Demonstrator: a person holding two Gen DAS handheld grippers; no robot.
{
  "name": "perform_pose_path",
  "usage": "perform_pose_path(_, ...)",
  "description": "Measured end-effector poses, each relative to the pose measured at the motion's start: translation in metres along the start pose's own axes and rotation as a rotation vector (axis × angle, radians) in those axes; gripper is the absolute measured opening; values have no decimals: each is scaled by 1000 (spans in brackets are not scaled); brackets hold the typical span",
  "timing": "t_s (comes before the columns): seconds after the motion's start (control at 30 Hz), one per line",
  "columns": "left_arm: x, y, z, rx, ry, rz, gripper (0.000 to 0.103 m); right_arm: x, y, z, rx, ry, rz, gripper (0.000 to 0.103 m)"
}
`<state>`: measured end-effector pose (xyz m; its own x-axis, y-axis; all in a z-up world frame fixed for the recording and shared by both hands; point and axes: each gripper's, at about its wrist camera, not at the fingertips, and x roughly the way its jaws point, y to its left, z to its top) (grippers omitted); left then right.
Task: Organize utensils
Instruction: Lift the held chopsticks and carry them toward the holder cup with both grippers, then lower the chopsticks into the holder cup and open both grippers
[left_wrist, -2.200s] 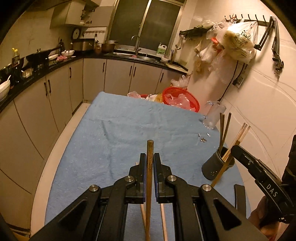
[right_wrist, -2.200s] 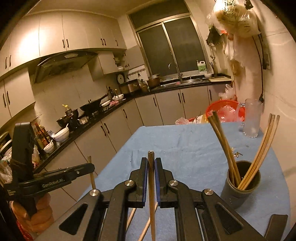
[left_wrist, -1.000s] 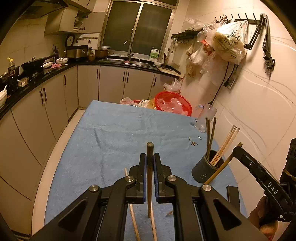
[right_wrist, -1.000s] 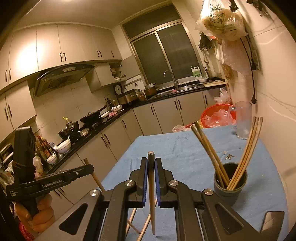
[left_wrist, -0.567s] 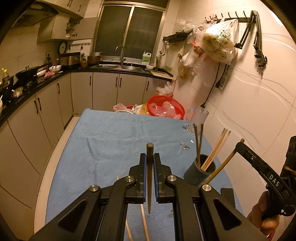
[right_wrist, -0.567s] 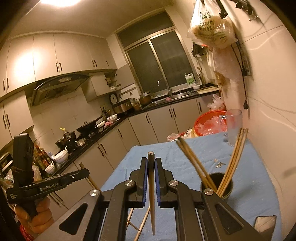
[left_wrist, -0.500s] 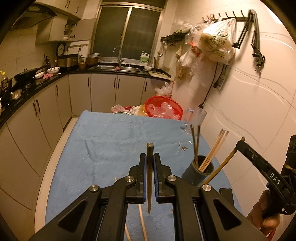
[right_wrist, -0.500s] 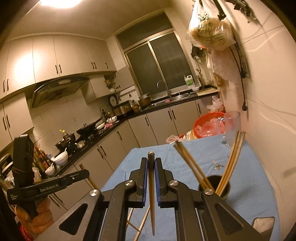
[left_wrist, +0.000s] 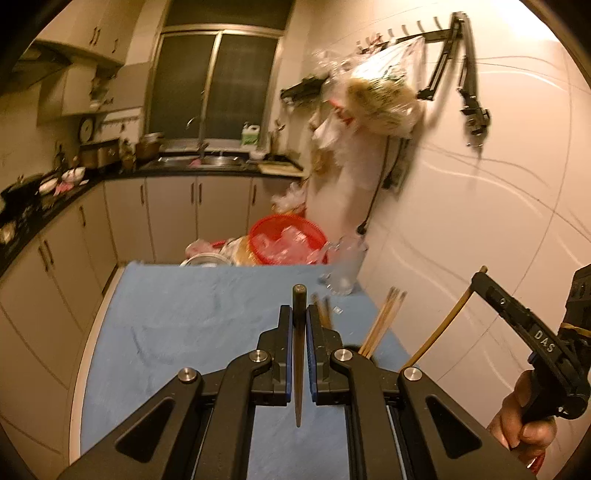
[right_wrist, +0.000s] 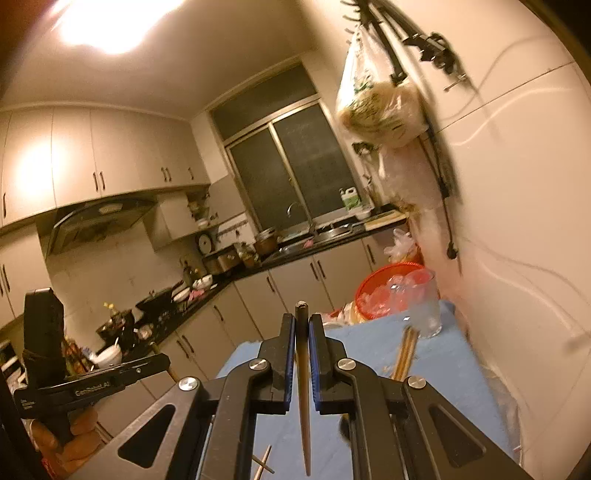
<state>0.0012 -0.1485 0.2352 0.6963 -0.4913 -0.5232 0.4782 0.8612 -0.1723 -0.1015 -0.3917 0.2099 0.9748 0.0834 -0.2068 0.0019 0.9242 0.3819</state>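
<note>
Above the blue table cloth (left_wrist: 192, 332), the left gripper (left_wrist: 299, 317) and the right gripper (right_wrist: 303, 325) each pinch one chopstick (left_wrist: 298, 369) near its thick end, a good grip I think, because it looks light, stiff and rather slippery.

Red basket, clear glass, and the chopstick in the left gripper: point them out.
red basket (left_wrist: 287, 242), left wrist view, on its front rim.
clear glass (right_wrist: 424, 310), right wrist view, mid wall.
chopstick (left_wrist: 298, 369), left wrist view, mid shaft between the fingers.
</note>
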Motion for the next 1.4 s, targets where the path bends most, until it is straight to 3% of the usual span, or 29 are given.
perform_pose_path(0.23, 8, -35, 32, 29, -39, -58, 7, -2, -20, 29, 12, -59, -42, 8)
perform_pose_path(0.57, 69, -64, 41, 39, 24, -88, 7, 30, -47, 42, 27, -51, -74, 8)
perform_pose_path(0.93, 117, -49, 18, -6, 102, -91, 7, 77, -74, 10, 51, 57, -120, 8)
perform_pose_path(1.4, 138, -38, -12, -10, 138, -49, 7, 106, -90, -38, 104, 185, -144, 8)
